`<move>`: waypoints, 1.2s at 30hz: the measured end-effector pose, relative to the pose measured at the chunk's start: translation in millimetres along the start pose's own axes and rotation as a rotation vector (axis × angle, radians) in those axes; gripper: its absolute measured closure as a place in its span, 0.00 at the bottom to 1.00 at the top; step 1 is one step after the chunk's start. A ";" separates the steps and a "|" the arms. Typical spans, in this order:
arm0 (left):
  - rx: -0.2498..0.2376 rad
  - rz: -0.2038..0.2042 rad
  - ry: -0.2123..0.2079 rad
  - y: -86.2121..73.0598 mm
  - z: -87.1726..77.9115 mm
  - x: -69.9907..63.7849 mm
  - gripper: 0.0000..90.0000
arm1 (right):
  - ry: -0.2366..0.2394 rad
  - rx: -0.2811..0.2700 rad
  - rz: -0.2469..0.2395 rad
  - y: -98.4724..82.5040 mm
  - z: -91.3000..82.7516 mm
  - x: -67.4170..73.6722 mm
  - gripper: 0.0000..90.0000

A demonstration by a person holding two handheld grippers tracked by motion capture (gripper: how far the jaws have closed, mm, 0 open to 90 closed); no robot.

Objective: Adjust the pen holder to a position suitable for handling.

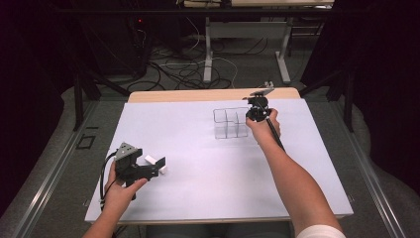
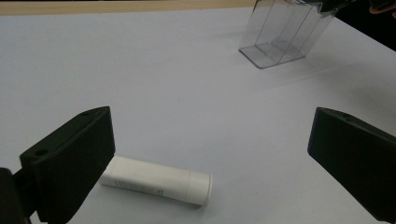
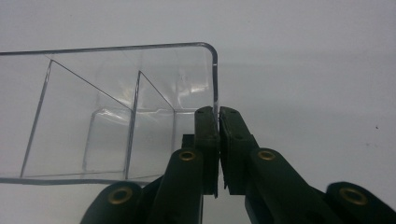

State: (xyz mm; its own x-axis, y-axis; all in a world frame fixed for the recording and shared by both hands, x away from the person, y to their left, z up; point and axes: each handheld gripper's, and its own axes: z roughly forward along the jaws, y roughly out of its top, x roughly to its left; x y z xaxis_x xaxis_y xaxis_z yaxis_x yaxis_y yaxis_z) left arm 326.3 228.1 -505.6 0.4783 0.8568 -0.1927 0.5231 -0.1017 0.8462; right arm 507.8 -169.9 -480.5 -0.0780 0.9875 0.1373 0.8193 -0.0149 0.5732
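Your right claw (image 3: 218, 112) pinches the wall of the clear plastic divided box (image 3: 116, 107); your left claw (image 2: 210, 154) stands spread around the white cylindrical tube (image 2: 156, 181).

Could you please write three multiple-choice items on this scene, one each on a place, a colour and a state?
1. Where does the white tube lie?
A. inside the clear organizer
B. on the table between the left gripper's jaws
C. on the floor

2. What colour is the tube?
A. white
B. red
C. green

3. How is the right gripper?
A. wide open above the table
B. shut on the tube
C. shut on the clear organizer

Answers: 1 B, it rests on the table between the open left gripper jaws. 2 A, plainly white. 3 C, the jaws pinch the organizer's wall.
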 end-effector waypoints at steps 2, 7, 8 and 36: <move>-0.003 -0.006 0.001 -0.2 0.0 -0.1 0.01 | -0.002 0.001 -0.003 -1.7 -0.7 3.2 0.96; 0.001 -0.003 0.002 0.3 0.6 0.6 0.01 | 0.010 0.010 -0.006 -6.0 -2.4 11.8 0.96; -0.003 -0.005 0.000 0.3 1.2 0.6 0.01 | 0.014 0.016 -0.004 -6.5 -3.0 13.6 0.96; 0.006 -0.010 0.012 -1.1 -1.4 2.9 0.01 | 0.086 0.054 0.038 -18.7 -7.4 34.3 0.93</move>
State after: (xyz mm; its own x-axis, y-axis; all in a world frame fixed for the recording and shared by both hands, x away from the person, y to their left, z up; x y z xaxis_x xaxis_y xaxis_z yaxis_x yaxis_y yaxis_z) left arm 326.1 231.4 -506.4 0.4644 0.8638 -0.1955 0.5322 -0.0957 0.8412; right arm 485.6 -136.9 -480.5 -0.0927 0.9690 0.2288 0.8518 -0.0418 0.5222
